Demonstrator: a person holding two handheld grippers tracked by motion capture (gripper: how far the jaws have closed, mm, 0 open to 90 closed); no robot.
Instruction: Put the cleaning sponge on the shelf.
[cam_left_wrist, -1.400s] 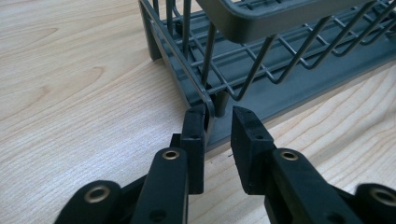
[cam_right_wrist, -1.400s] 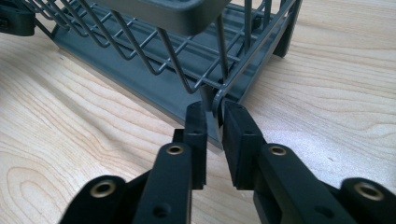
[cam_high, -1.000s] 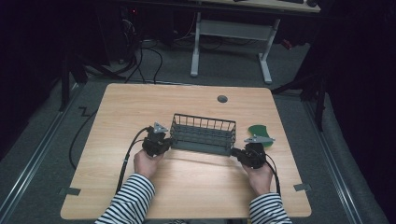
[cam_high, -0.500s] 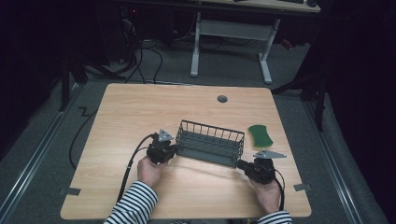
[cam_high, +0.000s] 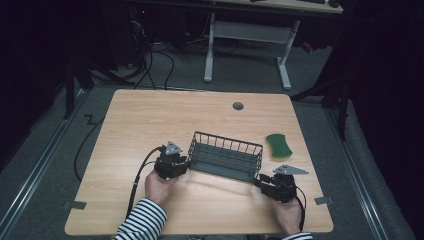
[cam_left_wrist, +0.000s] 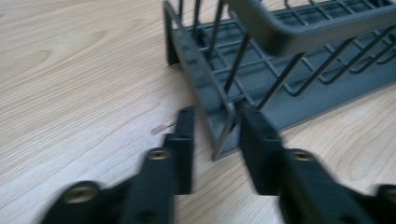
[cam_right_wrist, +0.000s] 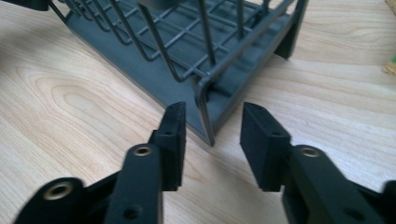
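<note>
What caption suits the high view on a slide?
Two hand-held tools, left tool and right tool, flank a wire basket.

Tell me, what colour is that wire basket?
Dark grey; the wire basket shows best in the right gripper view.

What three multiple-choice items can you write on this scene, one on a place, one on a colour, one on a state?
1. Where does the sponge lie?
A. inside the basket
B. on the table, beside the right end of the basket
C. on the floor

2. Which colour has the wire basket?
A. dark grey
B. white
C. red

3. How stands the right claw?
A. shut on the sponge
B. open, with a corner post of the basket between its jaws
C. shut and far from the basket

Answers:
1 B: the high view shows the green sponge on the wooden table, outside the basket.
2 A: the wires and base look dark grey in all views.
3 B: the right gripper view shows a gap at each side of the post.
</note>
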